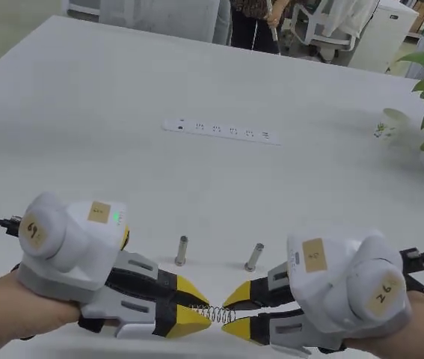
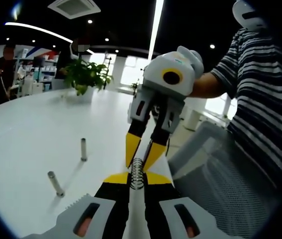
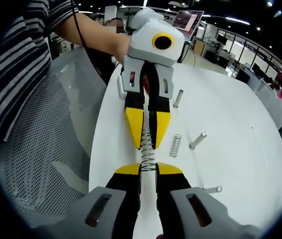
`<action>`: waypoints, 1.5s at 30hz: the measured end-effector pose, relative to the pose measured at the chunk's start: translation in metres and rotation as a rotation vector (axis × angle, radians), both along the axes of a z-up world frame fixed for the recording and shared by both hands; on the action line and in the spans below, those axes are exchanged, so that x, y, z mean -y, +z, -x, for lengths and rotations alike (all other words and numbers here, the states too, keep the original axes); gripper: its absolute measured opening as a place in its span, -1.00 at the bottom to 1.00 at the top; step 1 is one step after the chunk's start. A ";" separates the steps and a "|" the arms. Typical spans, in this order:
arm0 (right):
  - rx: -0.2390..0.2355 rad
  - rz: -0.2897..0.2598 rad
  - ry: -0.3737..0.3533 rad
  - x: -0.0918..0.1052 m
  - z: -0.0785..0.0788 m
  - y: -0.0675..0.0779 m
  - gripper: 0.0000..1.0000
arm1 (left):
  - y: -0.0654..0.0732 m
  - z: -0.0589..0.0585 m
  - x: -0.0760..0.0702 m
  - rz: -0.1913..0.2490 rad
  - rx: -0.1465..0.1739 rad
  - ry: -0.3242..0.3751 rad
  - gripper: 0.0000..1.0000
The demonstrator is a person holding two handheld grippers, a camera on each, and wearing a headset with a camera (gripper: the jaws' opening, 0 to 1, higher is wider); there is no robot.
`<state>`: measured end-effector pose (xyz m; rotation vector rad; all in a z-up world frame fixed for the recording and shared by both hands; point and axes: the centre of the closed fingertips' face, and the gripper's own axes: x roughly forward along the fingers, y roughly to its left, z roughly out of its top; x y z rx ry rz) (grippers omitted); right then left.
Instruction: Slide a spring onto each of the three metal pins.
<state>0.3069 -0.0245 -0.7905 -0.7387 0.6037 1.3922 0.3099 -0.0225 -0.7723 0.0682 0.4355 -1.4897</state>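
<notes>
Spring (image 1: pixel 217 313) stretches between left claw (image 1: pixel 199 310) and right claw (image 1: pixel 232 314), each clenched on one end, over the near edge of the counter (image 1: pixel 197 194); a pin (image 1: pixel 181 250) stands at eleven o'clock. Pulling apart may overstretch it or fling it off the edge

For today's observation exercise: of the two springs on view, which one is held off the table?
The spring spanning between the left gripper and right gripper, each clamping one end; the other spring lies loose on the table.
</notes>
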 end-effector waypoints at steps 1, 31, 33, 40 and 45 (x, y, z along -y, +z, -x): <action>0.001 -0.001 0.002 0.000 0.000 0.000 -0.85 | 0.000 0.000 0.000 -0.001 -0.002 -0.001 -0.95; 0.048 -0.124 0.067 -0.014 0.003 0.040 -0.85 | -0.008 0.002 0.002 -0.015 0.019 -0.012 -0.95; 0.054 -0.119 0.068 -0.015 0.003 0.039 -0.85 | -0.009 0.001 0.001 -0.024 0.025 -0.012 -0.95; 0.067 -0.140 0.066 -0.020 0.006 0.041 -0.85 | -0.010 0.002 0.001 -0.036 0.028 -0.021 -0.95; 0.077 -0.135 0.065 -0.021 0.006 0.040 -0.85 | -0.011 0.001 0.002 -0.046 0.031 -0.023 -0.95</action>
